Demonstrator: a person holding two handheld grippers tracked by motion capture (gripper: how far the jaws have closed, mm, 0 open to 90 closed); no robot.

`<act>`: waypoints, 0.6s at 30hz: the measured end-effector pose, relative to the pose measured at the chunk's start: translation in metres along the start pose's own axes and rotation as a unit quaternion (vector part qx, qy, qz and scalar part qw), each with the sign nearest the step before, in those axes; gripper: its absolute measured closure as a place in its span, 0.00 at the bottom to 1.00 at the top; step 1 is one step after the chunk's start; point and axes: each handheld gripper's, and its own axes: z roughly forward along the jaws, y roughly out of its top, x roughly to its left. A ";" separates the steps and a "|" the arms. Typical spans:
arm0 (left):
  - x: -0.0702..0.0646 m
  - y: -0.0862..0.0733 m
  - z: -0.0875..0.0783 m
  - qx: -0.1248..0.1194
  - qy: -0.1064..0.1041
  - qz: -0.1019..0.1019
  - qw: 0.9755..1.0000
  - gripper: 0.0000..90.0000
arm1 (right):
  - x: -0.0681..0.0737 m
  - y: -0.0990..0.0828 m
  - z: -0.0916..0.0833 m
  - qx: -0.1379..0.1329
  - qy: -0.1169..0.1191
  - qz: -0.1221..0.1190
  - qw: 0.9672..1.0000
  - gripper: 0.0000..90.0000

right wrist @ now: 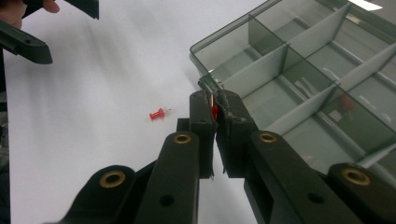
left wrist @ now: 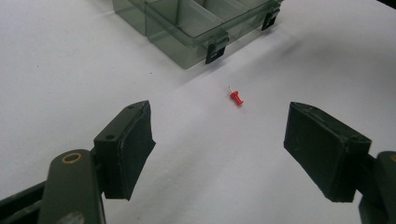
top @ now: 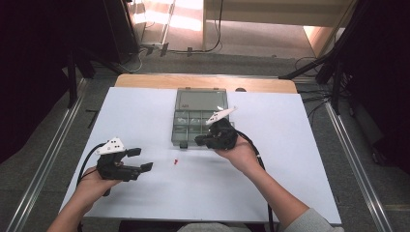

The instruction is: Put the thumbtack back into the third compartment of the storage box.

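Black jaws of the right gripper [right wrist: 215, 112] stand nearest in the right gripper view, closed on a small red pushpin [right wrist: 214, 110]; only a thin red sliver of it is visible between the pads. This gripper is just beside the front edge of the compartment box [right wrist: 299, 79], a smoky transparent organizer w/ dividers and its lid folded back, lying on the white counter [top: 145, 111]. In the high view the right gripper [top: 200, 140] is at the front-right corner of the box [top: 181, 126], so I judge the held pin is on its way into a compartment but not yet over one. A second red pushpin [top: 176, 162] lies free on the counter, near the box front and well apart from both grippers; in the left gripper view it [left wrist: 236, 98] lies ahead, between the two jaws but far beyond them. The left gripper [top: 143, 159] is wide open, nothing between its pads, resting low at the left side of the counter. Inside the box, one reddish item [right wrist: 344, 101] seems to be in a far compartment, approx. a pin already sorted, but it is too blurred to be sure. So progress, as I judge: maybe one pin stored, one pin in grip and close to drop, one pin left on the counter to pick after.
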 end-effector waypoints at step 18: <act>-0.001 -0.001 0.000 -0.001 0.001 -0.001 1.000 0.26 | -0.015 0.001 -0.007 0.000 -0.018 0.016 1.000 0.96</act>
